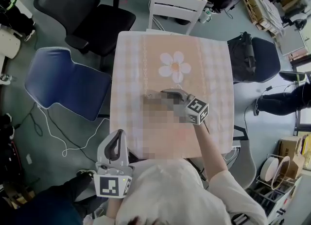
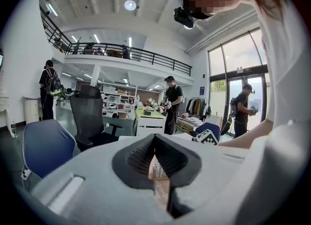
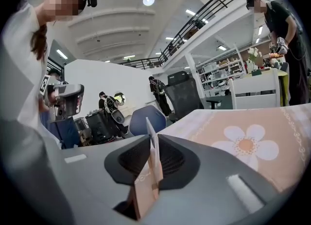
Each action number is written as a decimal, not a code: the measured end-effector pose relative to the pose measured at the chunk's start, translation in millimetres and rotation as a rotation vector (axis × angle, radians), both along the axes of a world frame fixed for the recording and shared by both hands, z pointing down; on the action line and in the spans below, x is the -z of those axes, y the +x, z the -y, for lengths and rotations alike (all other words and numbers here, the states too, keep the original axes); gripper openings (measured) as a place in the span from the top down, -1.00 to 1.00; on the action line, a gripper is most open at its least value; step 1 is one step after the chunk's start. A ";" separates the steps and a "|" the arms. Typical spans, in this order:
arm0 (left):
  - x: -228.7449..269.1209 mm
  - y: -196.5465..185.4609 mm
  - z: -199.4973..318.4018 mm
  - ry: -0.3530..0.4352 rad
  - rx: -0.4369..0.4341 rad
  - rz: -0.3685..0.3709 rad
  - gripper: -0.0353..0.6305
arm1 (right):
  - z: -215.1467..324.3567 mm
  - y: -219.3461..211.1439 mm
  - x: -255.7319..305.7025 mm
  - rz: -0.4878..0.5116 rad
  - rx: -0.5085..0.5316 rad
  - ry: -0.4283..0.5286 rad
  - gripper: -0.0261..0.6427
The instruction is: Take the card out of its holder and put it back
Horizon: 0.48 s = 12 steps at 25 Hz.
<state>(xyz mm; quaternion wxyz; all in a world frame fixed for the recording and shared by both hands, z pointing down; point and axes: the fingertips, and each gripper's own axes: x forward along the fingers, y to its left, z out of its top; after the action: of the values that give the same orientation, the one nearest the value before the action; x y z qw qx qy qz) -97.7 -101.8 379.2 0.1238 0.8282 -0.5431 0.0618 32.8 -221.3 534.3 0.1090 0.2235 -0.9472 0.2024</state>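
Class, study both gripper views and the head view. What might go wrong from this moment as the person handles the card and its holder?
1. The right gripper is shut on only a narrow strip of a thin peach piece, probably the holder. The piece leans slightly, so it may twist or slip.
2. The left gripper pinches a printed piece, probably the card, by the edge of the table. If it slipped, it would likely fall to the floor.

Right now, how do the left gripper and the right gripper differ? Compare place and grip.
The left gripper sits by the table's near-left corner, close to the person; the right gripper is farther out over the table. The left piece lies deep between the jaws; the right piece sticks out past the jaw tips. Both grippers are shut on a thin peach piece.
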 end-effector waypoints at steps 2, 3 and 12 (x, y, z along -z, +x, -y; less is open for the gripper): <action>-0.1 0.6 0.1 0.002 -0.003 0.000 0.89 | -0.8 0.0 -0.2 0.001 -0.002 0.004 0.78; 0.4 1.1 0.1 0.003 -0.004 -0.001 0.89 | -1.5 -0.2 0.0 0.000 -0.001 0.007 0.79; 2.7 -0.5 -2.6 0.011 -0.007 -0.002 0.89 | -8.5 -3.9 0.6 -0.025 0.009 0.029 0.87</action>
<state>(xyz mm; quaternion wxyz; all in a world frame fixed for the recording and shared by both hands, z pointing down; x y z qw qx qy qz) -98.2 -99.1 376.4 0.1194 0.8307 -0.5406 0.0583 28.9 -212.7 533.7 0.1182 0.2235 -0.9496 0.1853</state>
